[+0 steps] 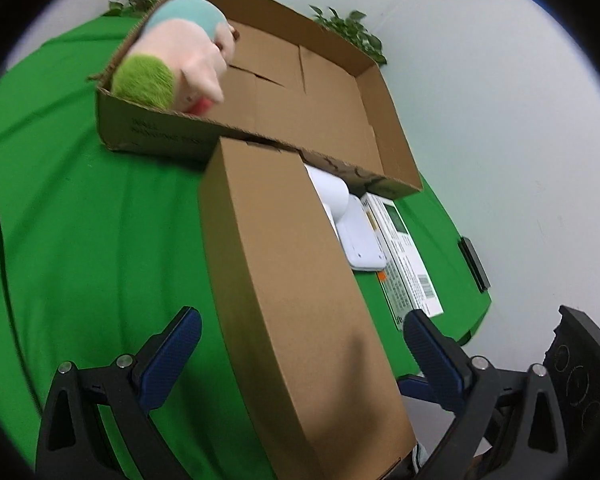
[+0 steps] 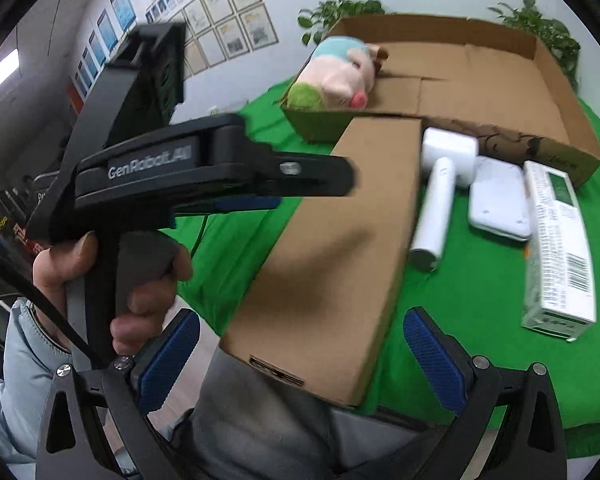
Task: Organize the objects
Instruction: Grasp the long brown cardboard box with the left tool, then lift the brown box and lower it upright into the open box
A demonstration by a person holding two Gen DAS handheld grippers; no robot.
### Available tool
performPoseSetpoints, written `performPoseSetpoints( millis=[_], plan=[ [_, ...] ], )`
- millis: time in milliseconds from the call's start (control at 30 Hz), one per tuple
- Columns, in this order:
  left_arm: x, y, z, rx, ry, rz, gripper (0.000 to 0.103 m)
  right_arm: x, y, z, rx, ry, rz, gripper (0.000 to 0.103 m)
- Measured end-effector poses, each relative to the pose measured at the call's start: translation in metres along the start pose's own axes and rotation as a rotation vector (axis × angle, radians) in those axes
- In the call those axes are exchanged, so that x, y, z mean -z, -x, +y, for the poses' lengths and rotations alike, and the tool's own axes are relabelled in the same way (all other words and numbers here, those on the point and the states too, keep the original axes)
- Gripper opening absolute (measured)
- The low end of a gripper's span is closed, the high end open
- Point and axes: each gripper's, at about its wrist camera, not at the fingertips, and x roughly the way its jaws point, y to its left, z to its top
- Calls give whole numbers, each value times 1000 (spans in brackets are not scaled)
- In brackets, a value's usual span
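Left gripper [image 1: 300, 344] spread wide, straddling long closed cardboard box [image 1: 296, 280], pads off it. Right gripper [image 2: 300, 350] also spread, holding nothing. Box lies on green cloth [image 1: 100, 220], far end against open cardboard tray [image 1: 380, 92] holding plush pig [image 1: 180, 64].

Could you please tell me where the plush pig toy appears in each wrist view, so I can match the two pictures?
Left wrist view: plush pig toy upper left, in the near-left corner of the open cardboard tray.
Right wrist view: plush pig toy upper centre, in the tray's left corner.
Shared landmark: the long closed cardboard box just before the tray.
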Motion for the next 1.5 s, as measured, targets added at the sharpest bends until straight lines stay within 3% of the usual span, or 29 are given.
performPoseSetpoints(
  millis=[233, 300, 533, 600, 633, 667, 700, 833, 967, 1033, 1100, 1200, 1300, 1500],
  plan=[
    [6, -9, 4, 29, 2, 53, 96, -4, -19, 17, 105, 69, 38, 102],
    [7, -10, 4, 46, 5, 60, 96, -5, -21, 14, 123, 59, 40, 96],
    [10, -7, 7, 36, 18, 58, 94, -7, -17, 10, 79, 38, 24, 90],
    [12, -5, 12, 34, 39, 56, 94, -8, -13, 4, 40, -6, 16, 84],
    [13, -4, 15, 12, 40, 50, 94, -8, -11, 1, 26, -26, 11, 73],
    [14, -4, 17, -6, 38, 50, 94, -11, -8, -6, 18, -51, -6, 52],
    [15, -6, 21, -1, 50, 60, 94, -14, -4, -14, -20, -91, -9, 46],
    [21, -7, 31, 24, 109, 71, 93, -16, -4, -20, -38, -97, 12, 48],
    [21, -6, 26, 42, 108, 82, 93, -17, -9, -12, -1, -63, 45, 88],
    [22, -8, 24, 54, 111, 94, 92, -15, -13, -5, -9, -39, 66, 91],
    [22, -10, 18, 71, 102, 109, 91, -12, -14, 8, 19, 15, 72, 101],
    [24, -12, 14, 84, 84, 118, 88, -8, -17, 13, 90, 54, 80, 102],
    [25, -12, 16, 102, 99, 119, 87, -7, -17, 10, 130, 64, 75, 94],
    [26, -8, 21, 83, 99, 110, 87, 0, -8, 6, 97, 28, 47, 88]
  ],
)
